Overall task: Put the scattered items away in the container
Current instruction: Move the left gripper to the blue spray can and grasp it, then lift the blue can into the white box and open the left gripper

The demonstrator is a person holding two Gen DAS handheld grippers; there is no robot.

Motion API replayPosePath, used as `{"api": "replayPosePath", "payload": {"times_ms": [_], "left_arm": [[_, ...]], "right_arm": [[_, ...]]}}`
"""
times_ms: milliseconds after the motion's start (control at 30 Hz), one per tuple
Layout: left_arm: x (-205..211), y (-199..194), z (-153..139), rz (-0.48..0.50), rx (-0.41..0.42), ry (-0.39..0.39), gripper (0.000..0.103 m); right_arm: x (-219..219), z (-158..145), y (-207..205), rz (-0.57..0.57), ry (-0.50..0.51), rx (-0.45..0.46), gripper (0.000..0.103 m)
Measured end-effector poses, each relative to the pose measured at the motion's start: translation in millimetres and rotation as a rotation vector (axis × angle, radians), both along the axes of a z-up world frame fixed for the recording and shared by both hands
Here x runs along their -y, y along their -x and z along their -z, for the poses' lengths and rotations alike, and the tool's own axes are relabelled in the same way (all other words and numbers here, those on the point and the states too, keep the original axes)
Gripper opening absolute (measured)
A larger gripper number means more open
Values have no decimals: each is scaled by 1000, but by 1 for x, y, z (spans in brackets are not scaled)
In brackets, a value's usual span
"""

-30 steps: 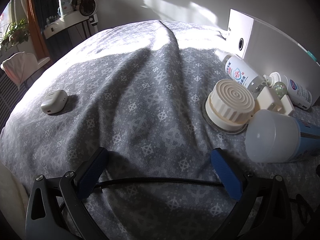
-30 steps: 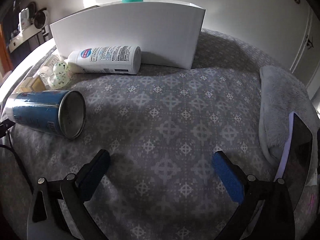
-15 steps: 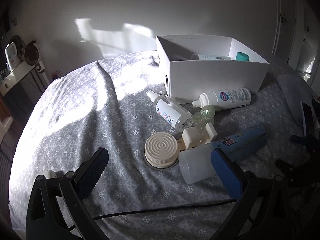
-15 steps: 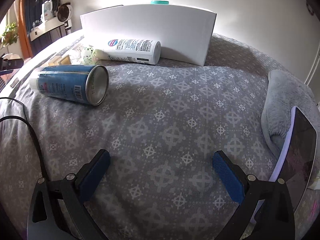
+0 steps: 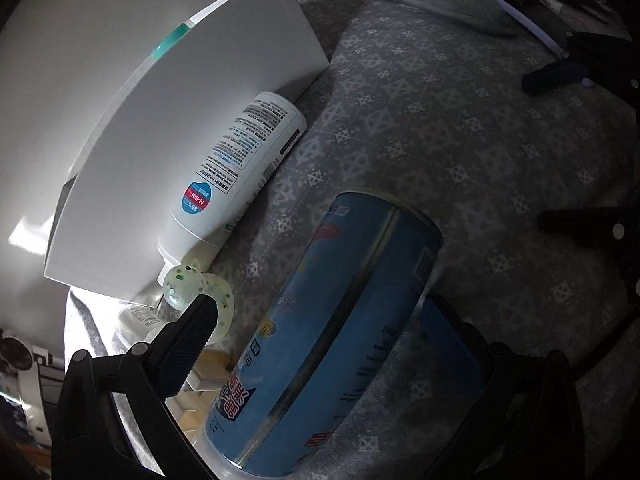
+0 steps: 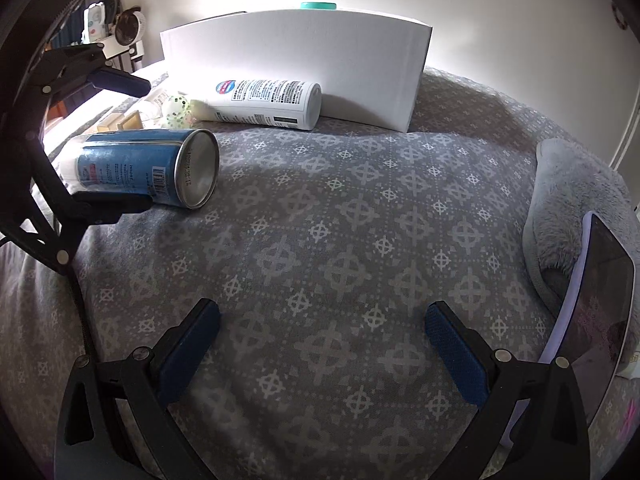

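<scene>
The left gripper (image 5: 320, 320), jaws apart, straddles the blue spray can (image 5: 332, 340), lying on the bed, long axis toward one o'clock. The right gripper (image 6: 320, 340), jaws apart, holds nothing.

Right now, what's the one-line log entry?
left hand-held gripper: open around blue can | right hand-held gripper: open, empty | white bottle: beside box

Can (image 6: 148, 166) lies on bed (image 6: 340, 240) between left tool's (image 5: 320, 344) fingers; bottle (image 6: 264, 104) rests vs box (image 6: 296, 64) behind; phone (image 6: 596, 320) at right, by right tool (image 6: 320, 344).
</scene>
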State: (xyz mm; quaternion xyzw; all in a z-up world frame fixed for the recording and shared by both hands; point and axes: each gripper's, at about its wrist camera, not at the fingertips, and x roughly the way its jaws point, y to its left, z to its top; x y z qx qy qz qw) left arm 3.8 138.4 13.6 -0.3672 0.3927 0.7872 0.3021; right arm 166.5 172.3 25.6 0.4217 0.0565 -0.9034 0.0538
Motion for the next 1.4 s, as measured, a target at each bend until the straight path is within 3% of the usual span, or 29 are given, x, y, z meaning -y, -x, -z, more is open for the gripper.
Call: {"api": "replayPosePath", "payload": {"times_ms": [67, 133, 200, 400, 600, 867, 967, 1233, 1300, 1400], "left_arm": [[6, 11, 0, -61, 86, -54, 102], [11, 16, -2, -96, 144, -92, 94], [10, 9, -5, -95, 126, -89, 79], [19, -6, -15, -148, 142, -133, 60], [48, -17, -43, -211, 192, -275, 54], [72, -11, -100, -266, 160, -453, 52], [76, 11, -128, -309, 147, -557, 51], [76, 103, -206, -421, 121, -967, 51], [78, 131, -208, -469, 184, -1079, 51], [71, 169, -191, -564, 244, -1126, 51]], "right_arm": [[1, 0, 0, 0, -2, 1, 103], [1, 0, 0, 0, -4, 0, 103], [0, 0, 0, 1, -2, 0, 103], [1, 0, 0, 1, -4, -1, 103], [1, 0, 1, 1, -6, -1, 103], [2, 1, 1, 1, -6, -2, 103], [2, 1, 1, 1, -6, -2, 103], [2, -2, 1, 2, -7, -1, 103], [2, -3, 1, 2, -7, -2, 103], [2, -4, 1, 2, -7, -1, 103]]}}
